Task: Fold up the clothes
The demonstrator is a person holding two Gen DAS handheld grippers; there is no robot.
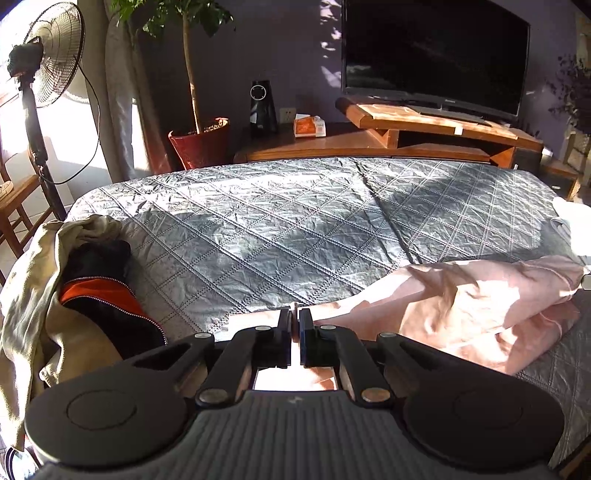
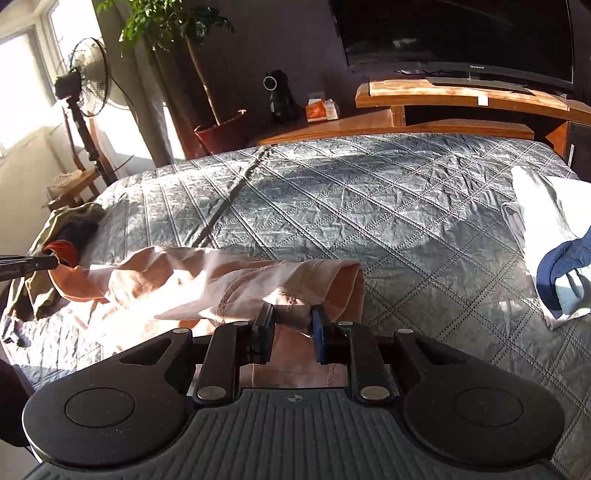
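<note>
A: Left wrist view first. Where is the garment?

B: The left gripper (image 1: 295, 325) has its jaws pinched together on a thin edge of the pink garment (image 1: 480, 295), which bunches off to the right over the grey quilted bedspread (image 1: 277, 229). A beige-and-black clothes pile (image 1: 74, 295) lies to the left.

A: Any writing?

B: None legible; the orange box (image 1: 309, 126) is too small to read.

A: Right wrist view?

B: The right gripper (image 2: 291, 325) clamps a thick bunched fold of the pink garment (image 2: 184, 280), which stretches left to the other gripper's tip. The TV (image 2: 458, 33), cut off at the top, reads "Skyworth". White and blue clothes (image 2: 554, 251) are cropped at the right edge.
</note>
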